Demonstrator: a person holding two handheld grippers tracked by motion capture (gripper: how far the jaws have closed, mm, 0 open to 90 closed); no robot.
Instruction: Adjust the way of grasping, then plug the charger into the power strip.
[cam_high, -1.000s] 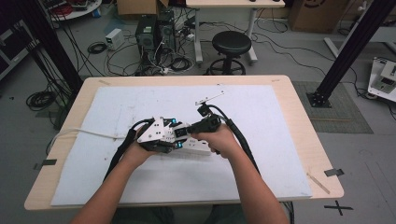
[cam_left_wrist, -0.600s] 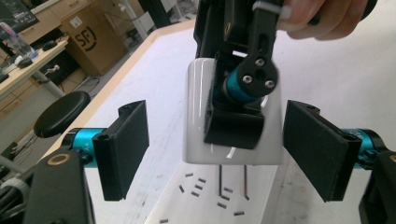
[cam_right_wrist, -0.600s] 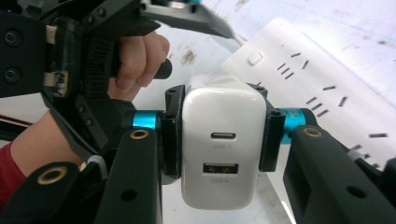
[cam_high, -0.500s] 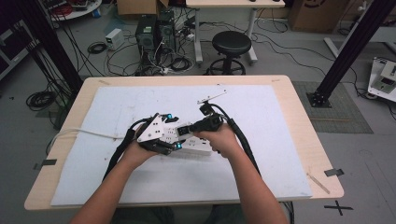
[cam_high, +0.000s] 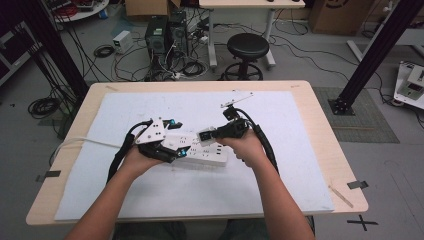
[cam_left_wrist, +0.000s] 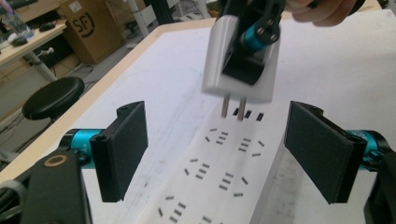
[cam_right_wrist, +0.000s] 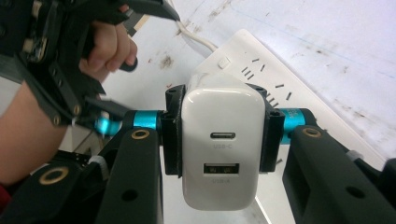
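Note:
A white power strip lies on the white mat at the table's middle. My left gripper straddles its left end. Its jaws have just been opening and now stand wide; in the left gripper view the strip runs between the pads untouched. My right gripper is shut on a white USB charger. The right gripper view has the charger clamped by its sides, ports facing the camera. The charger's two prongs hang just above the strip's far sockets.
The strip's white cord trails left across the mat to the table edge. Black cables loop from both grippers. Beyond the wooden table are a black stool, computer towers and floor cables.
The left gripper's jaws have spread apart off the strip. The right gripper has closed on the charger and risen slightly with it.

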